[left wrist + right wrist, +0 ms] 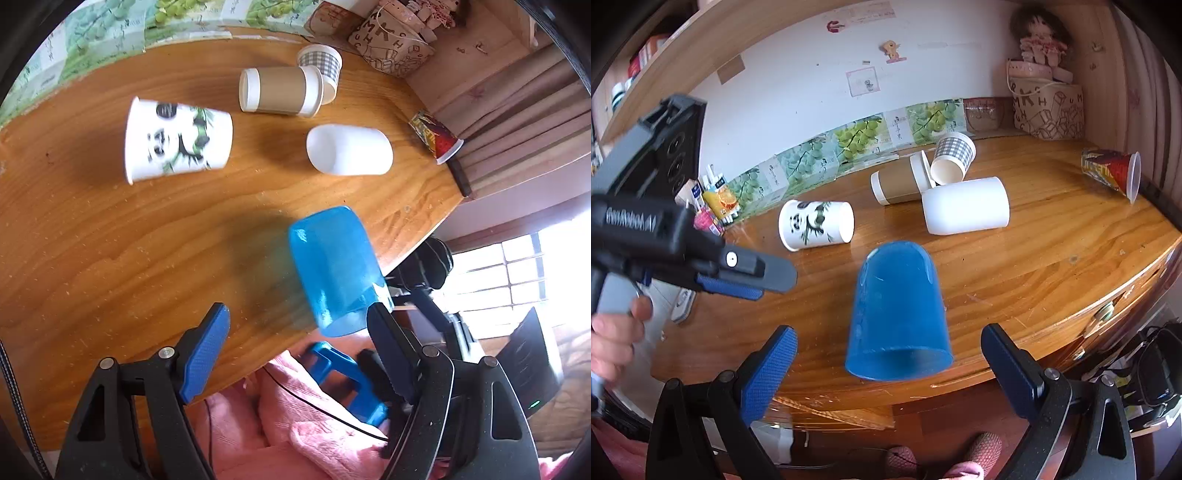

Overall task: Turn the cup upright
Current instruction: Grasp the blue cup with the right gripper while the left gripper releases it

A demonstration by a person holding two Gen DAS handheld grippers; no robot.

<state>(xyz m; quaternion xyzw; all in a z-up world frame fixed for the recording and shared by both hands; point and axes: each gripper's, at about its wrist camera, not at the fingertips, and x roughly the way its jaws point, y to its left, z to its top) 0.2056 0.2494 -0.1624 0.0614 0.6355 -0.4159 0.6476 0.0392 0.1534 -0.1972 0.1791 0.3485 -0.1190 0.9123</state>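
A translucent blue cup (pixel 899 314) lies on its side near the front edge of the wooden table (pixel 1052 266), its open mouth toward me. It also shows in the left wrist view (pixel 334 269). My right gripper (pixel 890 354) is open, its jaws standing wide on either side of the cup's mouth, not touching it. My left gripper (pixel 299 325) is open and empty, just left of the blue cup; it also appears in the right wrist view (pixel 738 277) at the left.
Other cups lie on their sides farther back: a panda cup (pixel 816 223), a white cup (pixel 966 210), a brown-sleeved cup (pixel 901 182), a checked cup (pixel 953 158) and a red printed cup (pixel 1112 173). A patterned box (pixel 1049 107) stands at the back right.
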